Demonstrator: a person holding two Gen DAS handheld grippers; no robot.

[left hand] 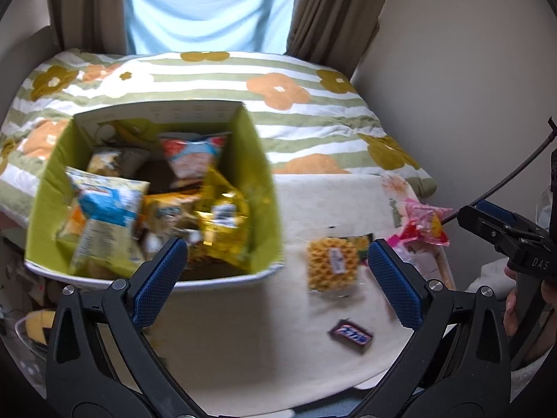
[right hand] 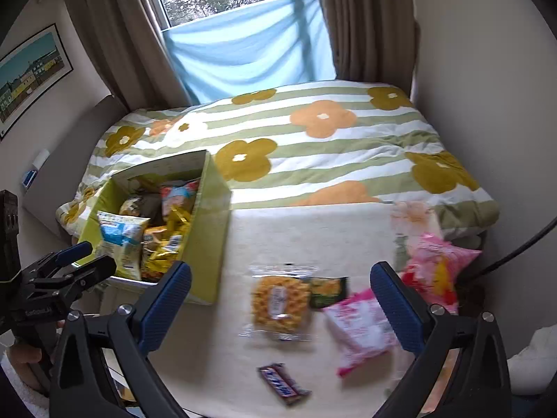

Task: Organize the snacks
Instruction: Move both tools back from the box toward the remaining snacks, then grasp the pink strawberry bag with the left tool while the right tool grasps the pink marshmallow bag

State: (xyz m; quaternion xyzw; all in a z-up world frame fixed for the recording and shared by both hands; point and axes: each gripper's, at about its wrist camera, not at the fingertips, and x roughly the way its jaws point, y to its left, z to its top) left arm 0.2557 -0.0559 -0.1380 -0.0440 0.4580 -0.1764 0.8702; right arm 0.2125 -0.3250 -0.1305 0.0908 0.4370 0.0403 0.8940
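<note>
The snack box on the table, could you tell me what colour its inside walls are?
The box is lime green inside, clearest in the left wrist view.

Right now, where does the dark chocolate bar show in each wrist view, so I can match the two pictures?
Left wrist view: the chocolate bar lies low and right of centre on the cream cloth, below the waffle pack.
Right wrist view: it lies near the bottom centre, again below the waffle pack.
Shared landmark: the green snack box, left of the bar in both.
</note>
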